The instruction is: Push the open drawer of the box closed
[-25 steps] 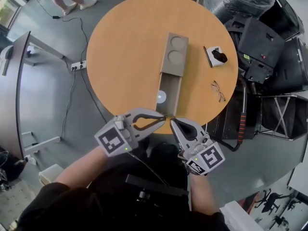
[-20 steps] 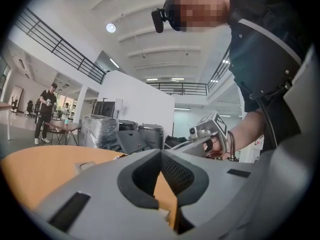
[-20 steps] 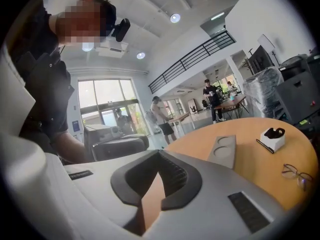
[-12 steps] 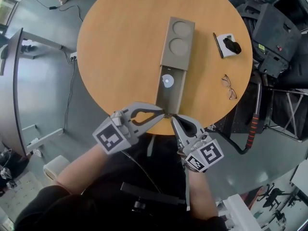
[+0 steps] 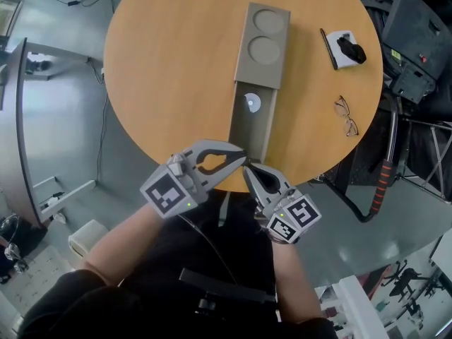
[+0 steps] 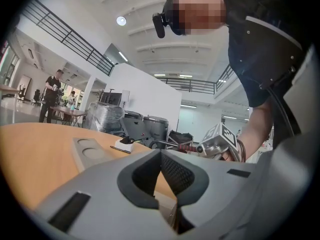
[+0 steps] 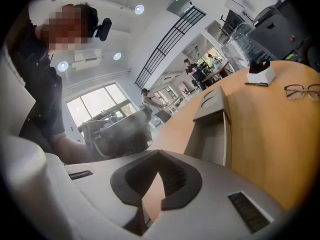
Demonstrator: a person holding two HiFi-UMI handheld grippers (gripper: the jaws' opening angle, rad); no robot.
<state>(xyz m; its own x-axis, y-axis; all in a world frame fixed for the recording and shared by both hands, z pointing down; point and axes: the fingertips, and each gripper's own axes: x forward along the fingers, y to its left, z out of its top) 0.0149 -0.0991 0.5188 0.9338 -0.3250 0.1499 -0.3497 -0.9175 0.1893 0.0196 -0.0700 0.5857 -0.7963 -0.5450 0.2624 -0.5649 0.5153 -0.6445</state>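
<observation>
One round tabletop (image 5: pixel 169 83) carrying one long grey box (image 5: pixel 262 76), its one drawer (image 5: pixel 248 134), two round hollows (image 5: pixel 269 20) in its lid, one white disc (image 5: pixel 253 104), one pair of glasses (image 5: pixel 346 116), one white block (image 5: pixel 342 42); one left gripper (image 5: pixel 242 157), one right gripper (image 5: pixel 247 169)

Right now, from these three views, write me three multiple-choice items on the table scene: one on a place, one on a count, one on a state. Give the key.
1. Where do the glasses lie?
A) right of the box
B) on the floor
C) on top of it

2. How many round recesses does the box top have?
A) one
B) two
C) four

3. How is the drawer?
A) fully shut
B) pulled out toward the person
C) lifted out of the box

Key: 1 A, the head view shows them on the bare table to its right; 2 B, two circles show; 3 B, its inside is open to view.
</observation>
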